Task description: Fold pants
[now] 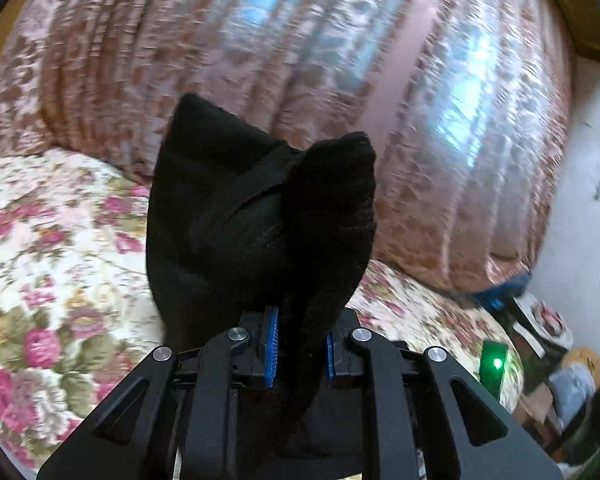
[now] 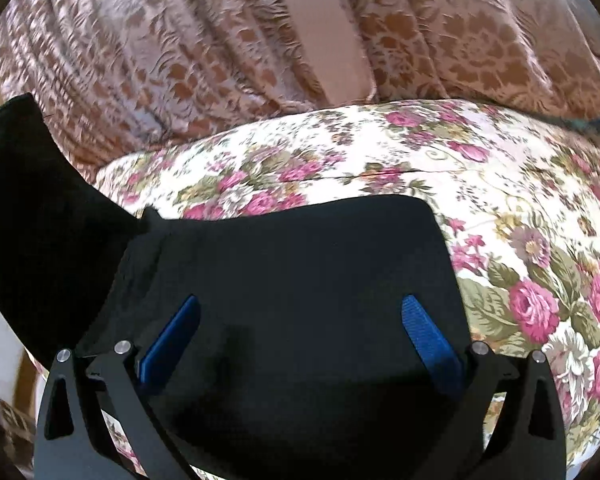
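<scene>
The black pants are bunched up in front of my left gripper, which is shut on a thick fold of the fabric and holds it above the floral bedsheet. The blue pads press the cloth from both sides. In the right wrist view the rest of the pants lies flat on the sheet. My right gripper hovers over it, jaws wide open and gripping nothing. A raised flap of the pants hangs at the left of that view.
A pink-brown patterned cover is piled behind the sheet and also fills the back of the right wrist view. Past the bed's right edge lie boxes and clutter, and a green light glows there.
</scene>
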The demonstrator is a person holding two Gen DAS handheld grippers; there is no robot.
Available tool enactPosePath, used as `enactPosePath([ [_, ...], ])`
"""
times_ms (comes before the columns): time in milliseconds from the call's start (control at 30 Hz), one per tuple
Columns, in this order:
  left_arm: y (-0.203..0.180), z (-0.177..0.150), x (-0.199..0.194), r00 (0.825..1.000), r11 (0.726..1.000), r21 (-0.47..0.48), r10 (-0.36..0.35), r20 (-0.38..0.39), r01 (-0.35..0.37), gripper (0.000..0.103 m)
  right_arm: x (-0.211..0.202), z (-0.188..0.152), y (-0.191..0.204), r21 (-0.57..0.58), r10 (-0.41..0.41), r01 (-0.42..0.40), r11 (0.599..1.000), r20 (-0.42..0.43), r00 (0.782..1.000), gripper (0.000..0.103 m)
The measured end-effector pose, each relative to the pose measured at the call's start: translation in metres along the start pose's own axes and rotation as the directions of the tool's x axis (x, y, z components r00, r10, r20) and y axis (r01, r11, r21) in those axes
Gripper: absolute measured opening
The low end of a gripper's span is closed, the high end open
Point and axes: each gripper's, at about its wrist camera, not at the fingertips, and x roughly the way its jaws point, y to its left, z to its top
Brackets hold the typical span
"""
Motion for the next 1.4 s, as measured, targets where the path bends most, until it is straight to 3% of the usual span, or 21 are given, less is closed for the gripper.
enactPosePath([
  [233,-0.029,-0.018,0.028,0.991,0.994,0.049,-0.095,-0.098,0.1,0.016,-0.007,0.003,-0.011,0.038,0.01,-0.01,0.999,0.007,1.0,0.101],
  [400,-0.037,-0.038,0.052,0.972,0.988,0.054,-0.134,-0.194,0.147,0.016,-0.008,0.003,-0.015,0.053,0.011,-0.011,0.999,0.008,1.0,0.101],
  [800,-0.048,-0.082,0.092,0.917,0.979,0.108,-0.122,-0.379,0.175,0.018,-0.014,0.003,-0.029,0.141,0.065,-0.069,0.988,0.035,0.997,0.101],
  [900,-0.05,-0.09,0.093,0.904,0.972,0.125,-0.13,-0.408,0.197,0.025,-0.017,0.004,-0.038,0.203,0.109,-0.118,0.972,0.052,0.993,0.101],
  [967,-0.054,-0.091,0.088,0.898,0.961,0.13,-0.175,-0.404,0.245,0.039,-0.019,0.005,-0.043,0.236,0.138,-0.149,0.96,0.06,0.989,0.101],
  [1067,-0.063,-0.093,0.079,0.858,0.921,0.116,-0.293,-0.422,0.372,0.052,-0.02,0.007,-0.048,0.277,0.207,-0.219,0.936,0.073,0.976,0.101],
  [1100,-0.068,-0.094,0.074,0.858,0.908,0.152,-0.299,-0.418,0.391,0.052,-0.02,0.008,-0.049,0.289,0.236,-0.247,0.925,0.073,0.969,0.101],
  [1200,-0.07,-0.093,0.063,0.889,0.905,0.223,-0.265,-0.374,0.363,0.052,-0.017,0.011,-0.048,0.313,0.31,-0.313,0.897,0.06,0.949,0.101],
  [1300,-0.05,-0.082,0.059,0.916,0.936,0.163,-0.251,-0.312,0.312,0.052,-0.013,0.017,-0.038,0.274,0.347,-0.343,0.899,0.032,0.937,0.1],
  [1400,-0.016,-0.067,0.055,0.957,0.978,0.062,-0.178,-0.231,0.197,0.052,-0.007,0.023,-0.026,0.232,0.377,-0.366,0.901,-0.004,0.926,0.093],
])
